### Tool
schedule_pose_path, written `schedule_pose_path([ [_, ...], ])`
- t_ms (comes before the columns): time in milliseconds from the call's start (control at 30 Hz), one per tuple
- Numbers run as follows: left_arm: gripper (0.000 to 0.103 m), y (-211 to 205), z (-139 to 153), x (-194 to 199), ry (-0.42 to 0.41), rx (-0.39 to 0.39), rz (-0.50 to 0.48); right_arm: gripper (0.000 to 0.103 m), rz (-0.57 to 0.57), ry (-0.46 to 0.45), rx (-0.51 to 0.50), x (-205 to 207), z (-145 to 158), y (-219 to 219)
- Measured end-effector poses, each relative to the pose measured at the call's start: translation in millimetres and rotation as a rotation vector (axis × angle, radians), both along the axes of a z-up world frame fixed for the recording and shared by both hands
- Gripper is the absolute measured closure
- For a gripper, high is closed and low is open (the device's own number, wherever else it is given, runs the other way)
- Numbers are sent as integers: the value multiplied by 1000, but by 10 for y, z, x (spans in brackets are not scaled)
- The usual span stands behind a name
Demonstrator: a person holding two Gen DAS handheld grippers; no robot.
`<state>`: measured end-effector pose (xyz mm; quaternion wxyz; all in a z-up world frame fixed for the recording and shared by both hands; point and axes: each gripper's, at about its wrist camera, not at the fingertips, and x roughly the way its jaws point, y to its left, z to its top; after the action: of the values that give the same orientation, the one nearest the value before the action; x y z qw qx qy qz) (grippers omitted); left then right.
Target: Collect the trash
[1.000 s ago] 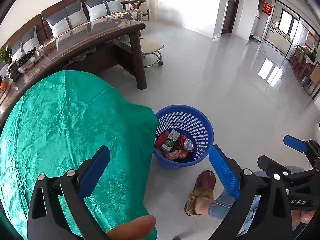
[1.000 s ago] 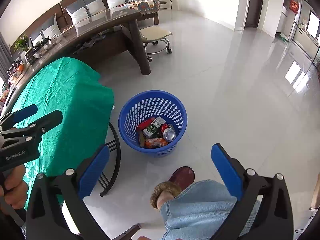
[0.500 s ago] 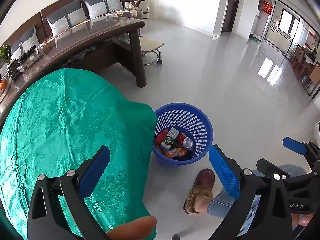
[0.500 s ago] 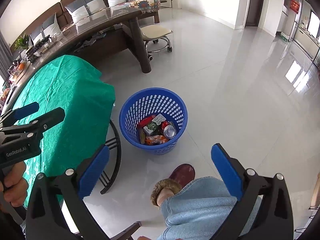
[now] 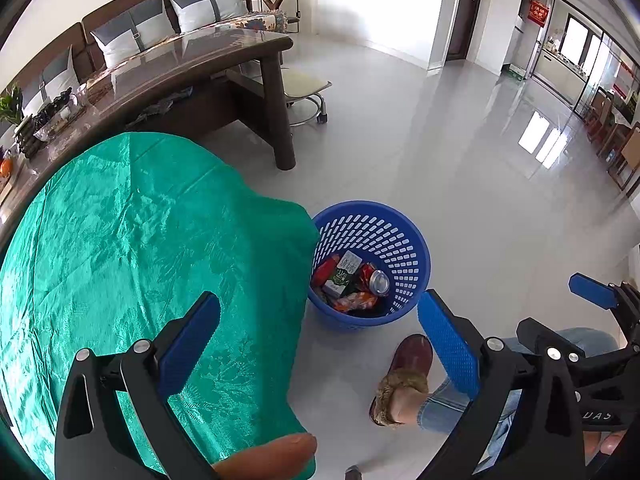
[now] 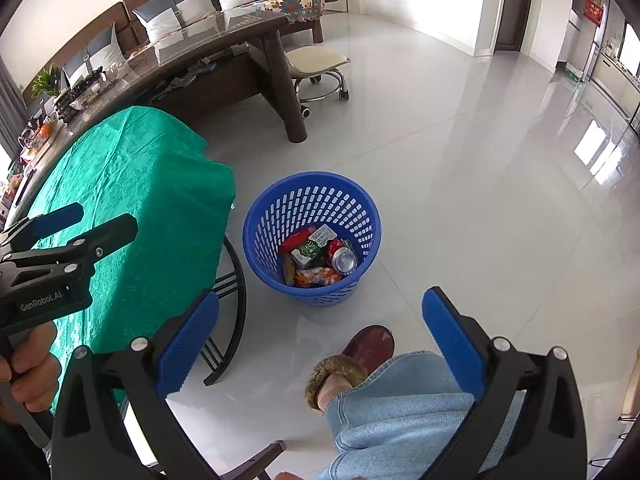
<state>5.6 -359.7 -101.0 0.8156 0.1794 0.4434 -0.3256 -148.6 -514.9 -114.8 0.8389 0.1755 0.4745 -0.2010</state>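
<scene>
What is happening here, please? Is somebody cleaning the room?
A person stands beside a table with a green cloth and holds a gripper in each hand. The left gripper and the right gripper are both open and hold nothing. On the floor, the blue basket already contains trash: a can, a small carton and some wrappers.

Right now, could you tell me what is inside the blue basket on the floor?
The blue basket holds a red can, a green and white carton, an orange wrapper and a red packet. Anything beneath that pile is covered.
</scene>
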Motion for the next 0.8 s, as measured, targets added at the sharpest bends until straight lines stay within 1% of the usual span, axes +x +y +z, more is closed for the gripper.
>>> schedule_pose_path([
  [800,5,-1,-34,-16,8,9,-9,5,-3,4,8,-1,-3,12],
])
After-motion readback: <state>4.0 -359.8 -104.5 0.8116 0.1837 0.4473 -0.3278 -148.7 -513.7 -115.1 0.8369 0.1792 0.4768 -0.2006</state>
